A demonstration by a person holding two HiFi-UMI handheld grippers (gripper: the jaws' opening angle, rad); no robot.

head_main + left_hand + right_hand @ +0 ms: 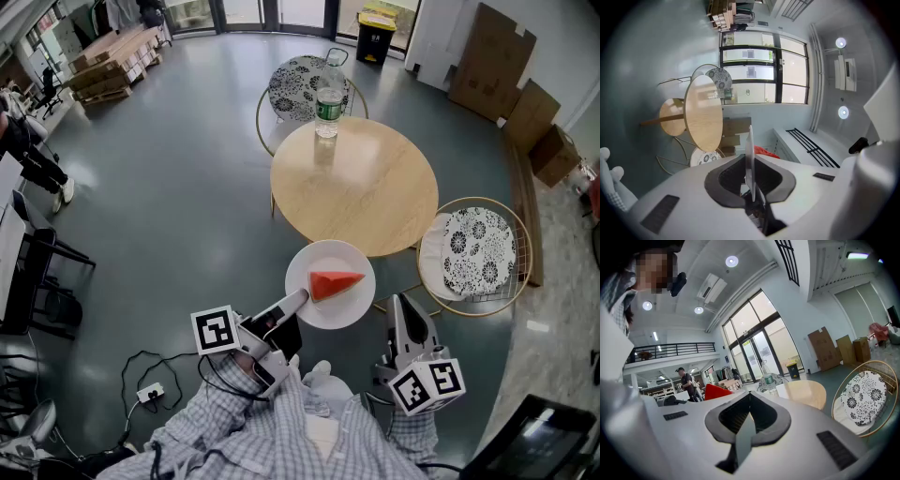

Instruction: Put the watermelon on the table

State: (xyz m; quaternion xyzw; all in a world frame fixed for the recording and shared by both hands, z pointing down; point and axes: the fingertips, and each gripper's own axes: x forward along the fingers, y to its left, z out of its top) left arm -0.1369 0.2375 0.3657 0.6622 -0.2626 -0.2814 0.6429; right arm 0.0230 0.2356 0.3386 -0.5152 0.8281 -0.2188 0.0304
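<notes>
A red wedge of watermelon (333,281) lies on a white plate (323,253), held in the air just short of the near edge of the round wooden table (356,187). My left gripper (298,298) is shut on the plate's left rim. In the left gripper view the plate (749,145) stands edge-on between the pads, with the watermelon (765,151) behind it and the table (704,117) beyond. My right gripper (405,309) hangs to the right of the plate, shut and holding nothing. In the right gripper view, that gripper (750,394) points toward the table (806,392), with the watermelon (715,392) at its left.
A water bottle (327,105) stands at the table's far edge. One wire chair with a patterned cushion (476,253) sits right of the table, another (300,86) behind it. A power strip with cables (150,392) lies on the floor at lower left. Cardboard boxes (492,61) lean at the back right.
</notes>
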